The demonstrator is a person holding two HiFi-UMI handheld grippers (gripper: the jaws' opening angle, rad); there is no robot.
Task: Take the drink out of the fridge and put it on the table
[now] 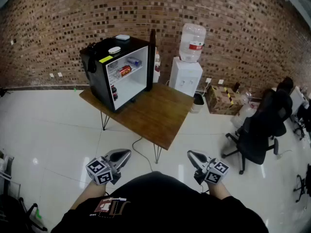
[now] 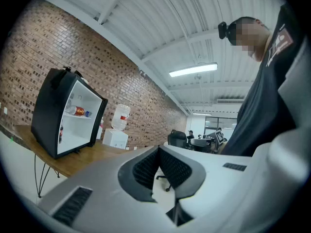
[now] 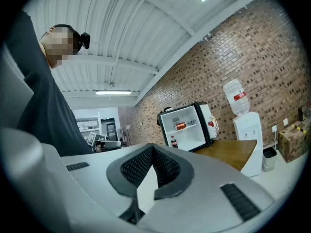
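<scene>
A black mini fridge [image 1: 99,74] stands with its door open on the wooden table [image 1: 155,113], far ahead of me. On its upper shelf lies a red can [image 1: 125,71], and a dark cola bottle [image 1: 114,92] stands at the lower left of the cabinet. Both gripper views also show the fridge [image 2: 48,110] [image 3: 187,127], the can [image 2: 77,111] [image 3: 181,126] and the bottle [image 2: 60,134] [image 3: 174,142]. My left gripper [image 1: 124,154] [image 2: 158,149] and right gripper [image 1: 191,155] [image 3: 152,147] are held level near my body, well short of the table. Both are shut with nothing between the jaws.
A white water dispenser [image 1: 187,76] stands right of the table against the brick wall. Cardboard boxes [image 1: 223,98] and a black office chair [image 1: 260,125] are at the right. A cable [image 1: 141,152] trails on the glossy white floor [image 1: 58,130] below the table's front edge.
</scene>
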